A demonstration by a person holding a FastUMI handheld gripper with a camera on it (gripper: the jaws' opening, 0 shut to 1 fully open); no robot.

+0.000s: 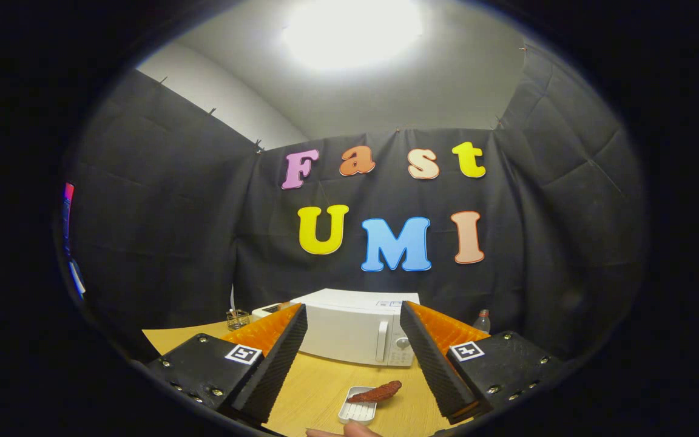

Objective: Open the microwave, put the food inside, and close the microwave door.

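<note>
The left lower corner of the microwave (349, 331) is hidden behind the left finger (276, 358) of the tongs (352, 364), which are held wide apart. Its control panel is too small to be made out. A bottle (482, 320) near the desk's far right corner is mostly covered by the right finger. A fingertip (355, 431) at the desk's near edge is cut off.

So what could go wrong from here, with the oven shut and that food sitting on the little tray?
1. The food hangs over the rim of the small white tray, so a clumsy grab could knock it onto the table.
2. The microwave door is closed, with a slim handle; the open tool might slip off it.
3. A fingertip lies near the tray and could get bumped.
</note>
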